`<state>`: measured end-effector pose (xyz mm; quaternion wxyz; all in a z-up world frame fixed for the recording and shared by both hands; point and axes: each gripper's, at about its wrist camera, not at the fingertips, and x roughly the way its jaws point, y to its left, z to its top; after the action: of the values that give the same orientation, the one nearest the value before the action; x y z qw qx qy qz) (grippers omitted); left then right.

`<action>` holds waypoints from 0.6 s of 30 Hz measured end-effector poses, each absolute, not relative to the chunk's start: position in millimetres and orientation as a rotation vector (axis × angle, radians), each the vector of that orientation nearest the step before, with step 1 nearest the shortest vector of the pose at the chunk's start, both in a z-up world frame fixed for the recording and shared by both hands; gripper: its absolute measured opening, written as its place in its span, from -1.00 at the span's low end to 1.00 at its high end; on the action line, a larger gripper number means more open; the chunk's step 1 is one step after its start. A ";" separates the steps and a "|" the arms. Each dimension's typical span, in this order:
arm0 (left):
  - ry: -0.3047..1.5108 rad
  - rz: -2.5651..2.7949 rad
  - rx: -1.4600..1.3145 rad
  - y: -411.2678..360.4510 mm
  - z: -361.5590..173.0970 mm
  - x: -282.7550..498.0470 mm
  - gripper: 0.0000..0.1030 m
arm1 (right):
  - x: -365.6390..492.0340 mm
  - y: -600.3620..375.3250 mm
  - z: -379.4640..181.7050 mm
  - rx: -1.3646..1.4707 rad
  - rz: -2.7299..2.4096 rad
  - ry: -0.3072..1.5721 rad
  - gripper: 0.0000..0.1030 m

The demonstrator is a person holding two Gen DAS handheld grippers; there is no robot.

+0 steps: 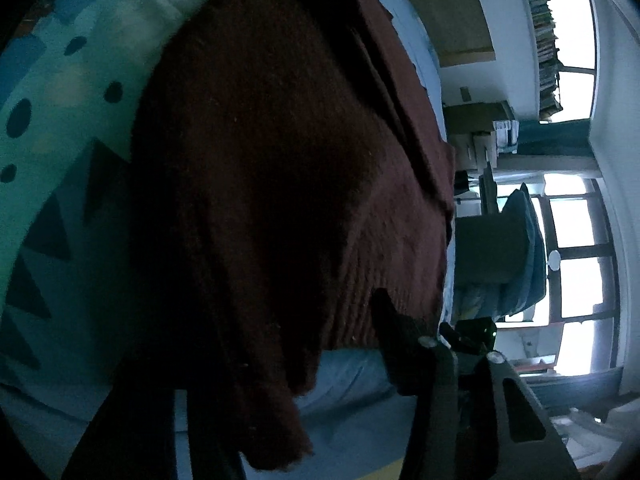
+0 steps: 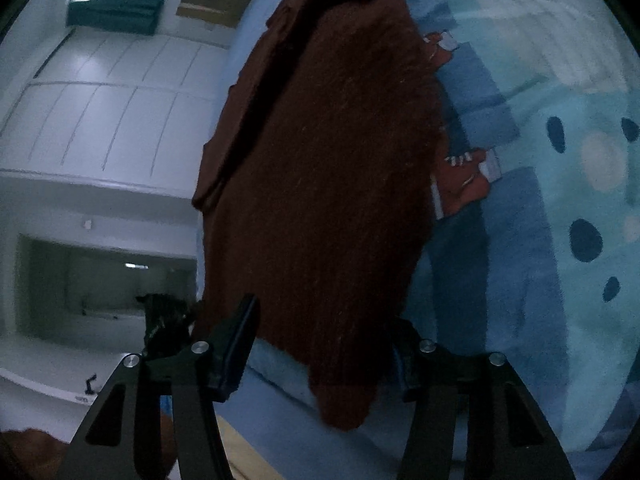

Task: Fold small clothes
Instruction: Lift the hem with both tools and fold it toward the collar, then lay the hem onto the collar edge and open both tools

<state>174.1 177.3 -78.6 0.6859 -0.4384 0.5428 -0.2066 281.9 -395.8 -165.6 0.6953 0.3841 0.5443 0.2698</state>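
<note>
Right wrist view: dark maroon knitted garment (image 2: 320, 184) lies on the blue patterned bedspread (image 2: 560, 240), hem between the gaping right tongs (image 2: 324, 344), seemingly ready to pinch for a fold (left tongs (image 1: 288, 420): state unclear).

Both views are reading dim and blue-tinted, with daylight pouring in through the windows (image 1: 576, 240) at the right of the left wrist view and blowing out to white glare there. The dark red garment (image 2: 332, 184) is sinking into near-black shadow with its knit texture barely resolving. The fisheye lenses are bending straight lines near the black vignetted edges, and the patterned blanket (image 1: 60, 128) is looking soft and slightly blurred.
</note>
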 end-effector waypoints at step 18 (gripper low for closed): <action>1.099 -0.395 -0.969 185.2 -51.9 161.8 -0.85 | 281.5 -390.1 -151.4 0.848 0.562 1.161 -0.78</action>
<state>161.8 185.2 -51.9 0.7257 -0.4394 0.4981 -0.1791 281.5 -390.1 -151.4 0.7165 0.3830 0.5247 0.2540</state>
